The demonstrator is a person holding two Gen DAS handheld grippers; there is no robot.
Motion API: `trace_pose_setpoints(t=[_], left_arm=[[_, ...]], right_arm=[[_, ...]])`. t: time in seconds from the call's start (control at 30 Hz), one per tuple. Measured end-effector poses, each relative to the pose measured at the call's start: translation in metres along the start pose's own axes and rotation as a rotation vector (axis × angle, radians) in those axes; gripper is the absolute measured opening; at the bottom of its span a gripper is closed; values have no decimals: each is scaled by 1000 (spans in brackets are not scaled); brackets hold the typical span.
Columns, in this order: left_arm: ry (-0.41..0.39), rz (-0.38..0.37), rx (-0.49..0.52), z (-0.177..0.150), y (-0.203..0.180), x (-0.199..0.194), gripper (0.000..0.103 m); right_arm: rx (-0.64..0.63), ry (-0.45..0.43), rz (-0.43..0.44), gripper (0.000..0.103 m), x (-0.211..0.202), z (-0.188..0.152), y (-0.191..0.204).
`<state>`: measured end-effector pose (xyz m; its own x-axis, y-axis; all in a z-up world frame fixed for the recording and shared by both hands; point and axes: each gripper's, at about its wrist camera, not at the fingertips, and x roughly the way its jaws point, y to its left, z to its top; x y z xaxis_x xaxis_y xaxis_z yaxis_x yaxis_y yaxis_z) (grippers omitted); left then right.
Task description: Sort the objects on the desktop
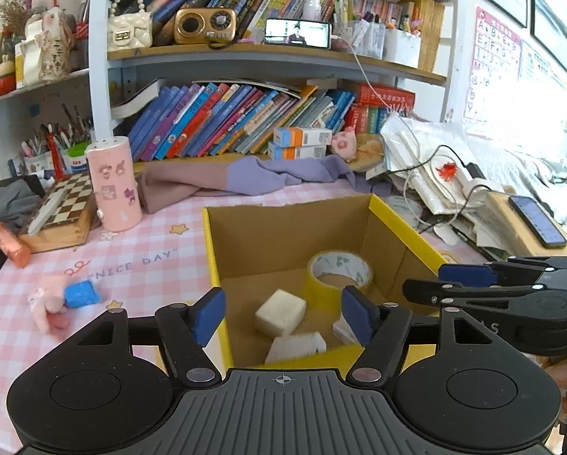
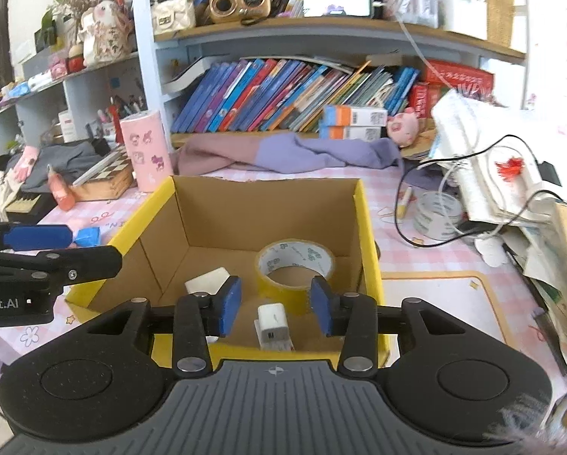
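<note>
Bookshelves crowded with slanting books back a table (image 1: pixel 139 265) covered in a pink checked cloth, on which stands an open cardboard box (image 1: pixel 397 220) with a yellow outer face. Inside the box lie a roll of yellow tape (image 1: pixel 340 271), a pale cube-shaped block (image 1: pixel 280 313), a second pale block (image 1: pixel 296 345) against the near wall, and a white charger plug (image 2: pixel 273 326). The left gripper (image 1: pixel 281 316) hangs over the near edge of the box with its blue pads standing well apart and nothing between them; the blocks lie below, untouched. The right gripper (image 2: pixel 276 309) hangs above the near right part of the box, its pads parted to a moderate gap and not pressing on anything; the charger plug rests on the box floor beneath that gap.

Judged from this arrangement, part of the sorting is done: four items are already in the box, and both grippers are empty. Several loose items remain outside. On the cloth to the left of the box lie a small pink plush toy (image 1: pixel 50 303) and, just beside it, a blue-wrapped sweet (image 1: pixel 82 294). To the right of the box stand a roll of white tape (image 2: pixel 437 214) and, near it, a small yellow-capped tube (image 2: pixel 404 203), both close to a tangle of black cable. Whether the pink canister (image 1: pixel 113 185), the chessboard (image 1: pixel 69 204) or the purple cloth (image 1: pixel 245 178) count as things to sort cannot be told.
</note>
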<state>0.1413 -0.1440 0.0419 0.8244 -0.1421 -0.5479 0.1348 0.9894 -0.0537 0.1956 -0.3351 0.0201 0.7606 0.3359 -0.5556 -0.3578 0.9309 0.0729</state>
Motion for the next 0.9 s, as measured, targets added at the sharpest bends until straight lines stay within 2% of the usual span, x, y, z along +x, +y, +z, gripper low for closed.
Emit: trace_pose_setpoints(t=[0.3,0.63,0.9], left_arm=[[38,-36,86,-31,13,-21,75],[101,-106,83,-60,37,-42,75],[127,-133,102,-71,62,-57,77]], right_arm=[[1,-20,-21,45,-31,-31,22],[57,63,-84,48,-47,-68,56],[68,97,-99,60,-54,-85,93]])
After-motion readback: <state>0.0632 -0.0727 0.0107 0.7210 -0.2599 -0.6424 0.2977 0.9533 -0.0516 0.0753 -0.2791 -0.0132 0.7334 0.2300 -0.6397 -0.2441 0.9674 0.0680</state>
